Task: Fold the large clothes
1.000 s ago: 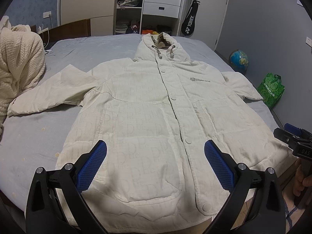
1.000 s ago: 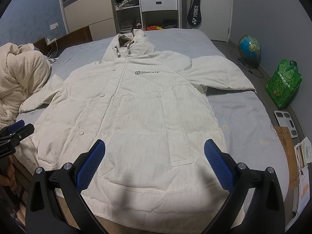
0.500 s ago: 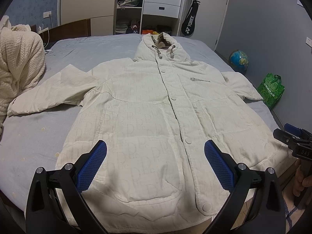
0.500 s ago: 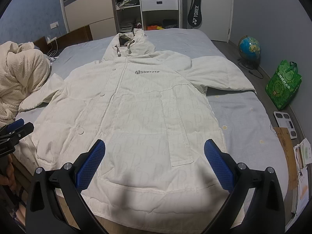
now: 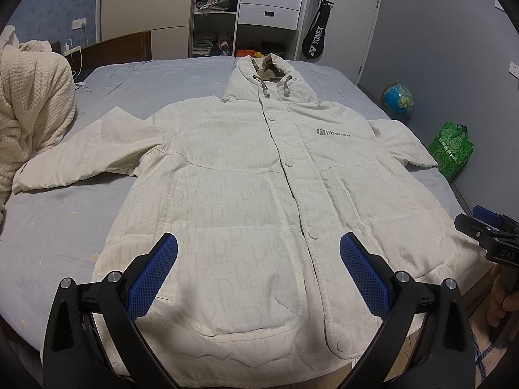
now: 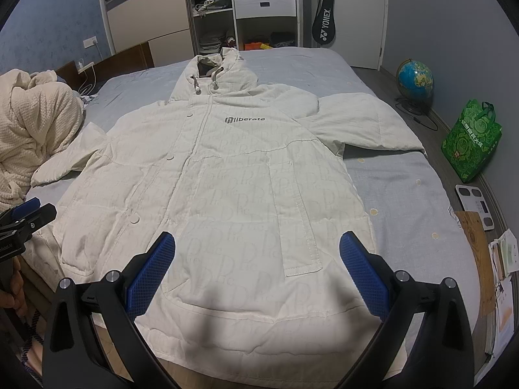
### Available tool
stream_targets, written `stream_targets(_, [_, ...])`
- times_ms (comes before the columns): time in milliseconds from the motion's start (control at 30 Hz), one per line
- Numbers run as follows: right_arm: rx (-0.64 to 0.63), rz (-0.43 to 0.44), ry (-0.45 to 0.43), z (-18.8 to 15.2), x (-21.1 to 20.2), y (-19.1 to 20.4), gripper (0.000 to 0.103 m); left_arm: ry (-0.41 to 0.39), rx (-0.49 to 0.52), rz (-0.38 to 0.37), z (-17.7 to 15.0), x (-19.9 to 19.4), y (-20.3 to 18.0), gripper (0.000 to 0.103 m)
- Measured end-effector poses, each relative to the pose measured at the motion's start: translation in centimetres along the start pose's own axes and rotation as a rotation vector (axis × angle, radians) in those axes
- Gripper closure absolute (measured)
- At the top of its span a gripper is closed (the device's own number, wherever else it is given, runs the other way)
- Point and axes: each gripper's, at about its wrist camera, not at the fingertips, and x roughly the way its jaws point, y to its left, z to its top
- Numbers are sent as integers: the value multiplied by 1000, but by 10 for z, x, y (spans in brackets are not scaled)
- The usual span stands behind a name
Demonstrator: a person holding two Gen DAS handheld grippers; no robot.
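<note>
A long cream hooded coat lies flat and buttoned, front up, on the bed, hood toward the far wall and both sleeves spread out. Its hem hangs over the near bed edge. My left gripper hovers open above the coat's lower left part, blue pads wide apart and holding nothing. My right gripper hovers open over the lower right part near the side pocket, also holding nothing. Each gripper shows at the edge of the other's view: the right gripper and the left gripper.
The bed has a grey sheet. A cream knitted blanket is heaped at the left. On the floor to the right stand a globe, a green bag, a scale and papers. Shelves and drawers line the far wall.
</note>
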Motion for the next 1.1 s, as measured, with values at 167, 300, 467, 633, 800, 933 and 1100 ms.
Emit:
stream_targets(167, [-2,0,1,0,0,0,6,-1,-1,-1,0,0,0,6])
stream_targets(300, [-12,-2,0,-1,-1,3,6,1,-2,2,0,1,0,7])
stream_targets(467, [-37,-11,2,-1,-2,9,6,4,-6,-5,-1,1,-2,7])
stream_targets(633, [-46,-12,3,-2,-3,13,6,-3,4,-6,-1,0,-4,6])
stream_targets(800, [-45,-18,11,-1,-2,14,6,-8,10,-9,-2,-2,-6,6])
stream_targets(933, [-53,-21,11,0,-3,16,6,-4,20,-17,-1,1,-8,6])
stream_targets(1100, [-48,-21,19,1,-2,17,6,14,34,-18,-2,7,-10,7])
